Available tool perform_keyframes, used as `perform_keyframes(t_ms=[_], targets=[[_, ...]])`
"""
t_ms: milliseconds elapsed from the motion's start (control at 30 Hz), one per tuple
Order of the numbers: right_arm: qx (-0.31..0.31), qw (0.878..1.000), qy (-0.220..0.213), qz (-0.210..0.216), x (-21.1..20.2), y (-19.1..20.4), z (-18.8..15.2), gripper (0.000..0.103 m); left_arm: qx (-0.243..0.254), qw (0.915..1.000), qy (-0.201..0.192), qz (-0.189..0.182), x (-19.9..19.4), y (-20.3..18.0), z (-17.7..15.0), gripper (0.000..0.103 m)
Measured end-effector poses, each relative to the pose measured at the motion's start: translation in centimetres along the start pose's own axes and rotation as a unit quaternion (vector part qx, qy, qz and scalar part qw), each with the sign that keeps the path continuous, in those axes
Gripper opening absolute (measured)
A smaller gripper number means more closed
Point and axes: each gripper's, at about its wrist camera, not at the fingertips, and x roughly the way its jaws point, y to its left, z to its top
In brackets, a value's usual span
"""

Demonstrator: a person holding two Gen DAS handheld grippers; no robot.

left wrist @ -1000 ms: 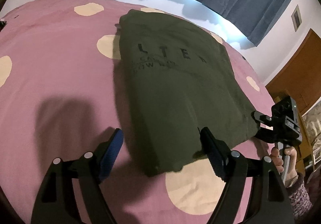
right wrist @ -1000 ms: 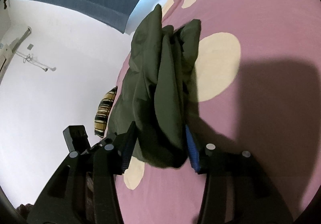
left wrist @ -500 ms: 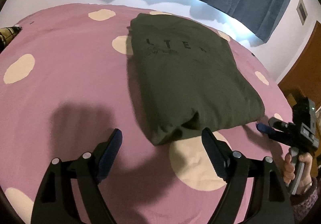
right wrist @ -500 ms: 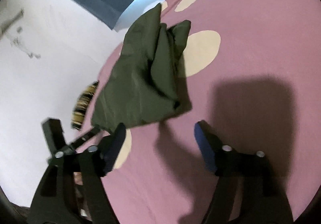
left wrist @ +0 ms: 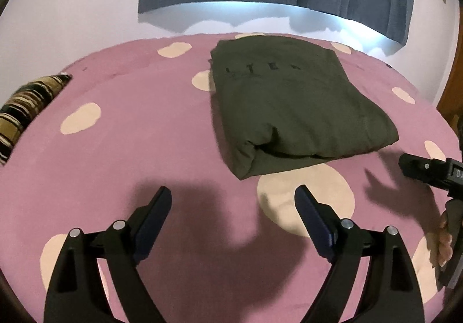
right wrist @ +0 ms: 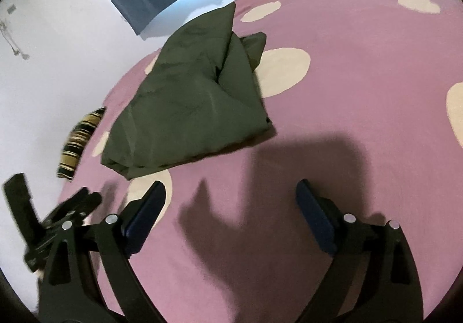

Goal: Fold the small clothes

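Pink bedding with cream dots covers the bed [left wrist: 144, 126], and the green shirt [left wrist: 292, 108] lies on it folded into a neat block. A second ago the right hand-held gripper [right wrist: 230, 207] pinched the shirt's edge; now it is wide open, holds nothing and has backed away. The left hand-held gripper [left wrist: 233, 207] is wide open and empty too, farther back than before. This fold looks finished.
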Motion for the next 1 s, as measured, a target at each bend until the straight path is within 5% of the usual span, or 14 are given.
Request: perform_keyframes(t_ms=[267, 1000], targets=[[-0.054, 0.994, 0.000, -0.090, 0.3, 2.6, -1.0, 0.094, -0.007, 0.9997, -0.008, 0.022, -0.9, -0.6, -0.3, 0.086], [-0.093, 0.989, 0.001, -0.119, 0.5, 4.5, -2.3, 0.094, -0.029, 0.9992, -0.013, 0.026, -1.6, -0.6, -0.2, 0.086]])
